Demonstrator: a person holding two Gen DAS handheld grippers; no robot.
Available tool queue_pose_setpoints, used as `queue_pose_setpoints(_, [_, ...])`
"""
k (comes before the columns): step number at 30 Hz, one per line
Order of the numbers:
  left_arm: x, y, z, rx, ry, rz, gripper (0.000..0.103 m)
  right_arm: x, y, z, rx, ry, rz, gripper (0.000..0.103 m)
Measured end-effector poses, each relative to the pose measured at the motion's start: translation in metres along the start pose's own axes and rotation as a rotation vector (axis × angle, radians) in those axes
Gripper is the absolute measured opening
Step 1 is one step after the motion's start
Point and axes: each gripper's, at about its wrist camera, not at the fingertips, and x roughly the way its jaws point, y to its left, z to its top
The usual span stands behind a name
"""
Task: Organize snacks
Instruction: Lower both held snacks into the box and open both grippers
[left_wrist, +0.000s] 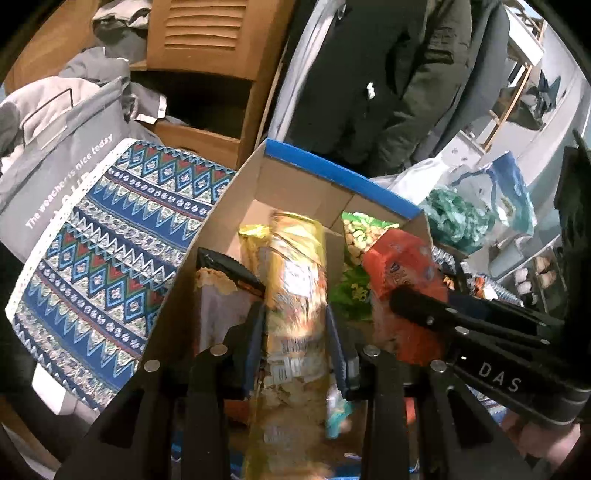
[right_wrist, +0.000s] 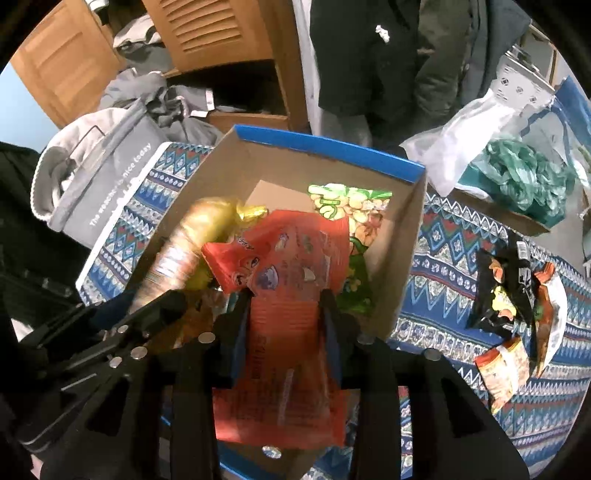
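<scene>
A cardboard box (left_wrist: 295, 177) with a blue rim stands on a patterned cloth; it also shows in the right wrist view (right_wrist: 402, 236). My left gripper (left_wrist: 295, 314) is shut on a long gold snack packet (left_wrist: 295, 280) and holds it over the box. My right gripper (right_wrist: 284, 299) is shut on an orange-red snack bag (right_wrist: 284, 258), also over the box; the bag shows in the left wrist view (left_wrist: 402, 266). A green snack bag (right_wrist: 354, 206) lies inside the box. A black-topped bag (left_wrist: 218, 280) stands in the box left of the gold packet.
Several loose snack packets (right_wrist: 513, 302) lie on the cloth (right_wrist: 461, 240) right of the box. Plastic bags (right_wrist: 517, 173) sit at the back right. A grey fabric bag (left_wrist: 59, 155) stands left. A person in dark clothes (left_wrist: 369, 74) and a wooden cabinet (left_wrist: 207, 44) are behind.
</scene>
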Motion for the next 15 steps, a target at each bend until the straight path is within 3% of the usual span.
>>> queue_pose_setpoints(2, [0.001, 0.002, 0.003, -0.015, -0.004, -0.005, 0.033, -0.001, -0.002, 0.002, 0.007, -0.005, 0.002, 0.043])
queue_pose_setpoints(6, [0.001, 0.005, 0.006, -0.041, 0.002, -0.007, 0.037, -0.008, -0.008, 0.004, 0.016, -0.030, -0.008, 0.064])
queue_pose_setpoints(11, [-0.005, 0.000, 0.009, -0.051, -0.021, -0.012, 0.053, -0.019, -0.016, 0.006, 0.022, -0.053, -0.026, 0.066])
queue_pose_setpoints(15, [-0.007, -0.013, 0.010, -0.035, -0.015, -0.021, 0.054, -0.028, -0.025, 0.005, 0.017, -0.070, -0.051, 0.067])
